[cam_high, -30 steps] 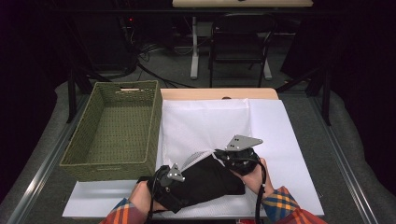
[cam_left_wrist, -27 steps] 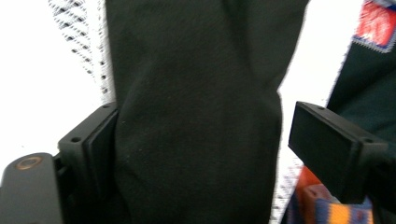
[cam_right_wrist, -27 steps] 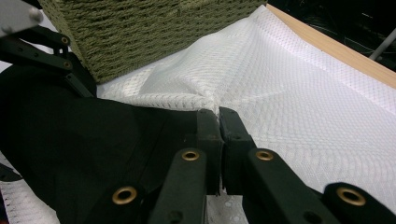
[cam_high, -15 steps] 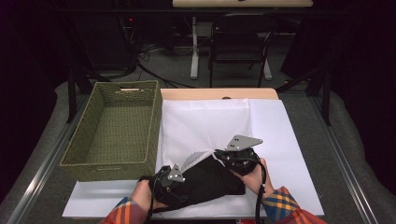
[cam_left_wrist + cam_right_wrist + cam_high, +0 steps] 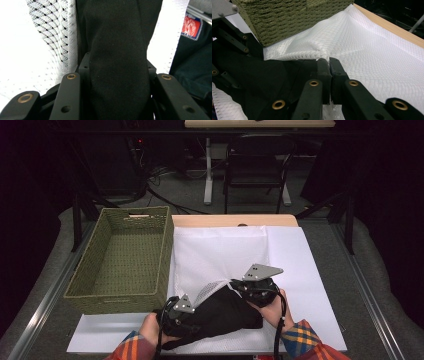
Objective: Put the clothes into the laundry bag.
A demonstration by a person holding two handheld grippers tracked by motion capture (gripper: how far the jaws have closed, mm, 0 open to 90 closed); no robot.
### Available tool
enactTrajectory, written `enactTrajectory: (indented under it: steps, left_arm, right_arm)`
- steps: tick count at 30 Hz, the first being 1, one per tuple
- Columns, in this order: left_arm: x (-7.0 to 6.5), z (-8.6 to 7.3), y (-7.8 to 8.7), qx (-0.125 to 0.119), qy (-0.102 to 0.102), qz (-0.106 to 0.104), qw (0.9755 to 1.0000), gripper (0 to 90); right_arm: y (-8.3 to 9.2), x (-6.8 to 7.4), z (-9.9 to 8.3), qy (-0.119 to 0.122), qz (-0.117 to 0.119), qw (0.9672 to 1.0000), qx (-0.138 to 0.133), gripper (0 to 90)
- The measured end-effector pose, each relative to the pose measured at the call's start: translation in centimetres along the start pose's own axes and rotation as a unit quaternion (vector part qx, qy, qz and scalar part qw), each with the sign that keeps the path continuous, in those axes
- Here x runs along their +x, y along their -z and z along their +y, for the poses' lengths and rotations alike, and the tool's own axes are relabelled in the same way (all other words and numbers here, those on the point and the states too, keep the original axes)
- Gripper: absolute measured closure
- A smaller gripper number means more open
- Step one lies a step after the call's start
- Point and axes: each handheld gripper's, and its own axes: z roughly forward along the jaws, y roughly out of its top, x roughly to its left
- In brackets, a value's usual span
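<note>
While the black garment (image 5: 222,317) lies half inside the white mesh bag (image 5: 220,252) beside the wicker basket (image 5: 125,255), the left gripper (image 5: 181,312), jaws just closing, clasps the garment; the right gripper (image 5: 235,287) pinches the bag's edge.

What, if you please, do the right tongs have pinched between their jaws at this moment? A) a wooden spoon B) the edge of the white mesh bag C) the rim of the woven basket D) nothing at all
B: in the right gripper view the right tongs stand shut on a raised fold of the white mesh bag, beside the black cloth and apart from the woven basket.
</note>
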Motion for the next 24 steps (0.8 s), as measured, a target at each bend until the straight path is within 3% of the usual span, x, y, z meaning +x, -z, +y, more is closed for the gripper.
enactTrajectory:
  steps: [6,12,15,18,21,24]
  left_arm:
    - [-0.1,0.2,0.4,-0.011,0.038,-0.002,0.9992,59.1]
    - [-0.2,0.4,0.5,-0.022,0.083,0.003,0.9963,59.0]
    - [-0.2,0.6,0.5,-0.034,0.111,0.007,0.9933,58.8]
    - [-0.3,0.7,0.0,-0.030,0.112,0.016,0.9931,58.2]
    - [-0.3,0.8,-0.6,-0.016,0.098,0.026,0.9947,56.3]
    - [-0.1,0.8,-0.7,-0.013,0.091,0.021,0.9955,53.3]
  right_arm:
    - [0.1,-0.1,0.0,-0.002,-0.001,1.0000,-0.002,88.6]
    - [0.1,-0.1,0.1,-0.003,-0.002,1.0000,-0.003,88.6]
    - [0.0,-0.1,0.0,-0.002,-0.002,1.0000,-0.003,88.6]
    - [0.0,0.0,0.1,-0.002,-0.001,1.0000,-0.002,88.5]
    - [0.0,0.0,0.0,-0.001,-0.002,1.0000,-0.001,88.5]
    - [0.0,-0.1,0.0,-0.004,-0.001,1.0000,-0.001,88.5]
